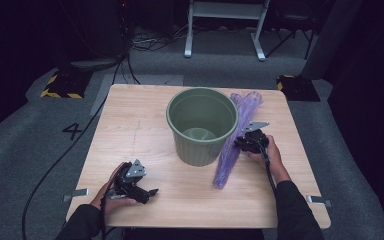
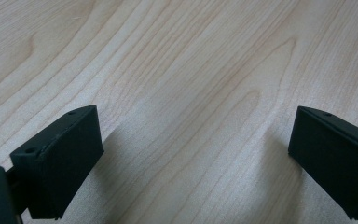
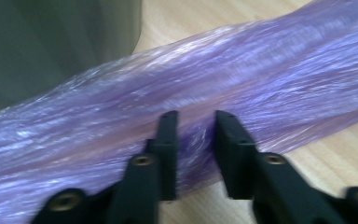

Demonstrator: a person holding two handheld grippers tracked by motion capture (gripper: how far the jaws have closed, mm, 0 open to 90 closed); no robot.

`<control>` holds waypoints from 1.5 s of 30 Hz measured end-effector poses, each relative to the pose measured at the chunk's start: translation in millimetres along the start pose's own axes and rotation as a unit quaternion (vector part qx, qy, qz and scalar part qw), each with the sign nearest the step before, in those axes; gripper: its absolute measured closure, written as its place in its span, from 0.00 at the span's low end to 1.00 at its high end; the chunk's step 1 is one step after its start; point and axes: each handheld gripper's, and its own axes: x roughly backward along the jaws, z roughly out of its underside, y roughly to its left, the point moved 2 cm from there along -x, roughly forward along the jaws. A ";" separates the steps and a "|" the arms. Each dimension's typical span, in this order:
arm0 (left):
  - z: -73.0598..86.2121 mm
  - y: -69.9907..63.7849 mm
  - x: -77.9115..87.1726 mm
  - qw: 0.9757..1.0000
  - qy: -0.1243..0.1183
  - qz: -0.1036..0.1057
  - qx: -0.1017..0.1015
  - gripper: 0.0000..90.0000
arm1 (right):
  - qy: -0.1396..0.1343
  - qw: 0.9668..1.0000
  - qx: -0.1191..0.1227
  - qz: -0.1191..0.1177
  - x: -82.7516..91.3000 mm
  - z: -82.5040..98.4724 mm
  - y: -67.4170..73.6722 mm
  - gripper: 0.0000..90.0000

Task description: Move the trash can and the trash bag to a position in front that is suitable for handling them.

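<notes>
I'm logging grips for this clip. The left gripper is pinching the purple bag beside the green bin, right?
Not quite: it is the right gripper that pinches the purple bag beside the green bin, as the right gripper view shows. The left gripper stands open over bare table.

the bin [image 1: 202, 125] stands mid-table [image 1: 130, 120]. the bag [image 1: 235, 135] lies stretched along its right side, touching it. my right gripper [image 1: 240, 143] sits on the bag's middle; my left gripper [image 1: 152, 192] rests near the front edge, well left.
</notes>
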 end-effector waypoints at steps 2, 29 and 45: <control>0.0 0.0 0.0 1.000 0.000 0.000 0.000 0.03 | 0.000 1.000 0.000 -0.002 0.0 1.5 0.2 0.89; 0.0 -1.0 0.2 1.000 -0.001 0.002 -0.004 0.03 | -0.061 0.997 0.011 -0.042 72.0 49.8 53.7 0.52; -0.2 -1.6 -0.1 1.000 -0.001 0.002 -0.003 0.03 | -0.071 0.984 0.092 -0.131 100.8 57.3 95.4 0.28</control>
